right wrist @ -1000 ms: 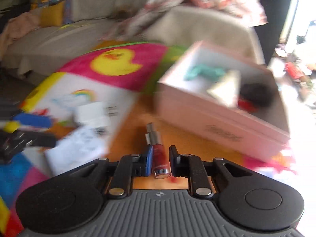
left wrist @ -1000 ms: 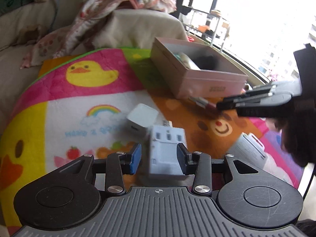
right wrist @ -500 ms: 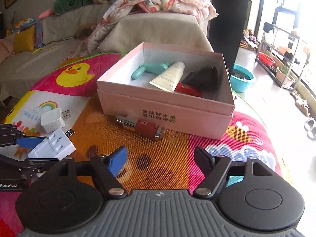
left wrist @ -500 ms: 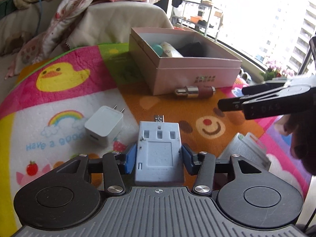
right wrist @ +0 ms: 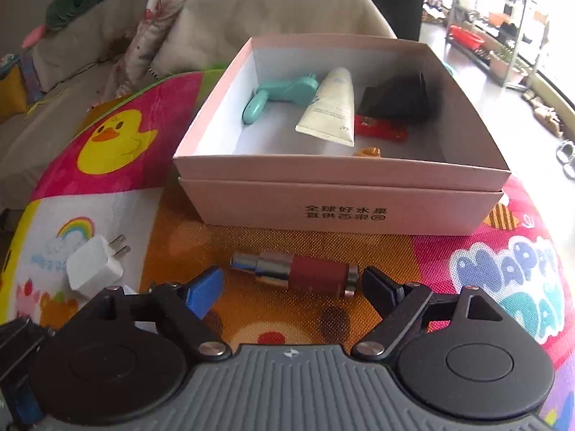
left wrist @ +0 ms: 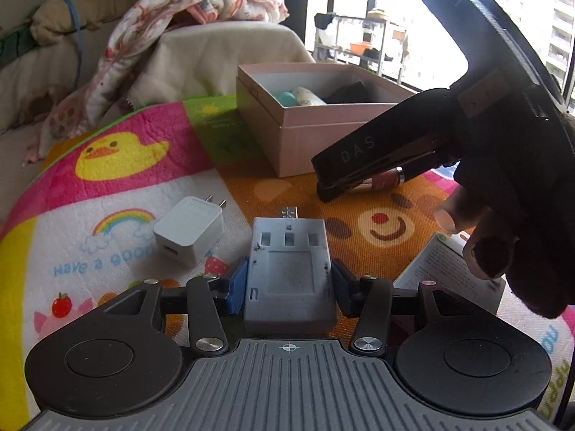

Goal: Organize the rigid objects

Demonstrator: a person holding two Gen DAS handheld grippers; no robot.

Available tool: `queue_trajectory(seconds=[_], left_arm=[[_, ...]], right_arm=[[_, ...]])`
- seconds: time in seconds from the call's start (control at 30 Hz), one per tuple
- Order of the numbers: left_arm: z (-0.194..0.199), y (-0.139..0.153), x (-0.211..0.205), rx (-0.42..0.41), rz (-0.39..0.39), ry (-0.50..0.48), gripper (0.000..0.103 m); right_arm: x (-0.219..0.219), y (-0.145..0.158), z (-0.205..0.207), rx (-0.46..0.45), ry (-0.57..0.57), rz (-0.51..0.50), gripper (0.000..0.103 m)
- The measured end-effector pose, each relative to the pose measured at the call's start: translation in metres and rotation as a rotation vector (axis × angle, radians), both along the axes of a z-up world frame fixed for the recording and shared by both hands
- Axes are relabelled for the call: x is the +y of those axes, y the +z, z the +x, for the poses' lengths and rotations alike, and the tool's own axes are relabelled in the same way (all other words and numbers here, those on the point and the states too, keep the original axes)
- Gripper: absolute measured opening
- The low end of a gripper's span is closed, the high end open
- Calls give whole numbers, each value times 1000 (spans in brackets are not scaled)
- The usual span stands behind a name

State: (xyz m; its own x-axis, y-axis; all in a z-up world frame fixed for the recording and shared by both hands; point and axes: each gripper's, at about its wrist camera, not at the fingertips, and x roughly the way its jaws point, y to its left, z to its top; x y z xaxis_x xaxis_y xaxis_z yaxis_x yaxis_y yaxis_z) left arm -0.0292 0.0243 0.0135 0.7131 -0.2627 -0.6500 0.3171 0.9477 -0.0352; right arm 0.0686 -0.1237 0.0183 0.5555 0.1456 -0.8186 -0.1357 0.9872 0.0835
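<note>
My left gripper [left wrist: 289, 283] is shut on a pale blue-grey USB adapter [left wrist: 289, 273], held above the play mat. A white wall charger [left wrist: 188, 230] lies just left of it; it also shows in the right wrist view [right wrist: 94, 267]. My right gripper [right wrist: 293, 287] is open, its fingers on either side of a red and silver bottle [right wrist: 298, 274] that lies on the mat in front of the pink box [right wrist: 345, 208]. The box holds a teal tool [right wrist: 278, 98], a cream tube [right wrist: 332, 107], a black item and a red item.
A colourful play mat [left wrist: 118, 151] covers the surface. A white booklet [left wrist: 449, 273] lies at the right in the left wrist view. A sofa with a patterned blanket [left wrist: 172, 28] stands behind. The right gripper's body [left wrist: 413, 147] crosses the left wrist view.
The right gripper let go of the red bottle a second ago, drew back, and now has come down with open fingers around it. The left gripper keeps hold of the adapter.
</note>
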Motion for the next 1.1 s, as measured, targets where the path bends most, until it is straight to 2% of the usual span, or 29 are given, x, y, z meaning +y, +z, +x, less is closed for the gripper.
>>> queue_trajectory(seconds=[0.1,0.17,0.3,0.37,0.43,0.5,0.53,0.77,0.9,0.93,1.1], left_arm=[[-1,-1,3,-9,-17,1,53],[-1,-1,4,-8,-26,2,53],[-2,-2,4,-18,-32,2,53],[-3,-3,5,-21,-34,2,53],[-3,-3,5,-22,-37,1,53],[-3,-3,6,-23,-40,1,53],[-3,-3,6,-23,-40,1,53],[-5,-3,6,-29,-33,1,53],[-5,-3,6,-30,-33,0,53],[-5,-3,6,-30,-34,0,53],[-5,-2,4,-31,-30,4,53]], right_arm=[[-5,-1,-4,-20,9,0,83],[-11,0,-9,-37,46,-9,77],[-34,-1,-19,-68,105,-34,77],[-44,-2,-23,-75,123,-55,73],[-52,-2,-28,-91,141,-68,74],[-56,-3,-31,-96,151,-83,84],[-56,-4,-32,-98,144,-87,86],[-44,-5,-27,-65,85,0,88],[-30,-6,-24,-80,44,-32,86],[-29,-5,-26,-87,44,-44,80],[-34,3,-37,-95,89,-68,78]])
